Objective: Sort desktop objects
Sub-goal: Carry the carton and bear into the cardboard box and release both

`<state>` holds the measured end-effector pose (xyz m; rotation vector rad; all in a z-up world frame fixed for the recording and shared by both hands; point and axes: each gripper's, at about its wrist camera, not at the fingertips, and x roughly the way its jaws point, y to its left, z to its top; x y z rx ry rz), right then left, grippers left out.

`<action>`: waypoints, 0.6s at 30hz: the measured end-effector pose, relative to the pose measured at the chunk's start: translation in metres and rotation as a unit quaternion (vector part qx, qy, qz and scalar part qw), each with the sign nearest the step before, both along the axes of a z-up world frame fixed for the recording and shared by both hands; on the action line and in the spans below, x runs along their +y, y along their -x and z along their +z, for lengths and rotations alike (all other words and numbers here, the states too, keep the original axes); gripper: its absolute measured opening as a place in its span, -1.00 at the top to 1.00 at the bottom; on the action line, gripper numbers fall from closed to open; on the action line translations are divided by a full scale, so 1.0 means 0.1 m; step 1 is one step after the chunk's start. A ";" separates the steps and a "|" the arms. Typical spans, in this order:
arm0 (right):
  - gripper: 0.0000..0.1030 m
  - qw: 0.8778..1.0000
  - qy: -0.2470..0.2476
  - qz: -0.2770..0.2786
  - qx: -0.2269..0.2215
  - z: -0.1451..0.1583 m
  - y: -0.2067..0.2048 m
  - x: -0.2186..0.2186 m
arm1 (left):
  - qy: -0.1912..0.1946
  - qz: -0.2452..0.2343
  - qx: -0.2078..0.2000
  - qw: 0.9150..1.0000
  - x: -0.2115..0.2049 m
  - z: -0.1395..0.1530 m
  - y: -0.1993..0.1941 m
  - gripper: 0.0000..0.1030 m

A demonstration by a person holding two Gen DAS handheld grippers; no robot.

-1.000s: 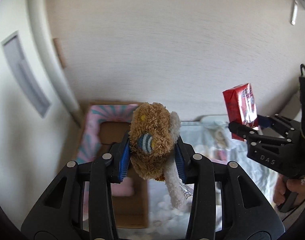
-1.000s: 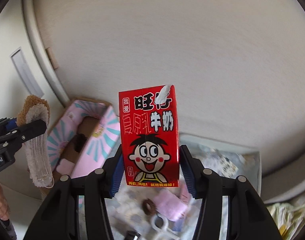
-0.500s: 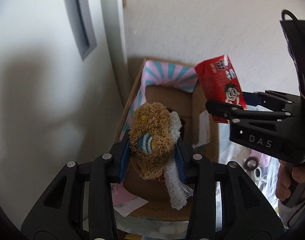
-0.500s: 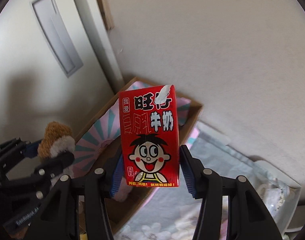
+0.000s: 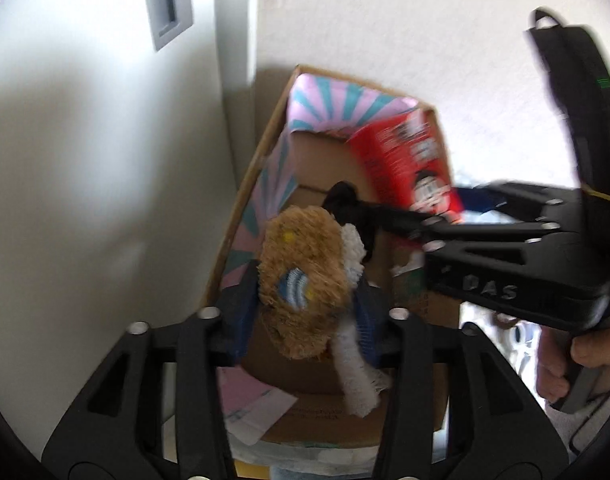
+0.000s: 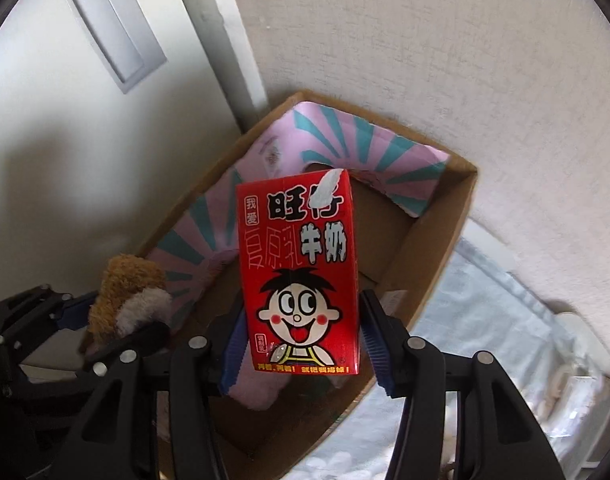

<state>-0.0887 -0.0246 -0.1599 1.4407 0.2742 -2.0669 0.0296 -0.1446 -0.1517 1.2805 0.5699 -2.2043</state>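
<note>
My left gripper [image 5: 305, 312] is shut on a brown plush toy [image 5: 301, 280] with a white fluffy strip, held above the near end of an open cardboard box [image 5: 265, 148] with a pink and teal lining. My right gripper [image 6: 301, 344] is shut on a red milk carton [image 6: 301, 272] with a cartoon face, held over the same box [image 6: 437, 248]. The carton also shows in the left wrist view [image 5: 409, 168], over the box's far right part. The plush toy shows at the left of the right wrist view [image 6: 125, 288].
The box stands in a corner against a white wall [image 6: 425, 40] and a door frame [image 6: 217, 32]. A black item [image 5: 345, 200] and pink paper [image 5: 249, 396] lie inside it. A pale floral cloth [image 6: 485, 320] covers the surface to the right.
Both grippers have moved closer to the box. The red carton has come further over the box and lower. Both grips are unchanged.
</note>
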 end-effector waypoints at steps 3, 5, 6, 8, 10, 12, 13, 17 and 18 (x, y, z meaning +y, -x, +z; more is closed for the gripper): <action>-0.26 1.000 0.004 -0.017 -0.004 0.01 0.05 0.04 | 0.025 0.020 -0.011 0.999 -0.01 0.06 -0.04 -0.89; -0.35 1.000 0.009 -0.027 0.005 0.05 0.05 0.14 | 0.019 0.020 0.000 1.000 -0.01 0.08 -0.07 -0.90; -0.36 0.999 0.015 -0.031 0.005 0.07 0.05 0.18 | 0.013 0.018 0.003 1.000 -0.01 0.09 -0.08 -0.90; -0.37 0.999 0.022 -0.037 0.005 0.11 0.01 0.27 | 0.033 0.107 -0.003 0.994 0.02 0.11 -0.11 -0.90; -0.37 0.999 0.022 -0.040 0.007 0.14 -0.03 0.32 | 0.046 0.105 -0.015 0.993 0.06 0.11 -0.11 -0.91; -0.37 0.999 0.019 -0.040 0.008 0.15 -0.03 0.31 | 0.056 0.100 -0.025 0.993 0.11 0.12 -0.12 -0.91; -0.37 0.999 0.019 -0.040 0.009 0.13 -0.03 0.31 | 0.058 0.098 -0.025 0.993 0.13 0.12 -0.12 -0.91; -0.37 0.999 0.019 -0.039 0.017 0.10 -0.06 0.31 | 0.063 0.091 -0.023 0.994 0.21 0.16 -0.11 -0.91; -0.37 0.999 0.018 -0.038 0.018 0.13 -0.08 0.32 | 0.065 0.090 -0.024 0.994 0.21 0.16 -0.08 -0.91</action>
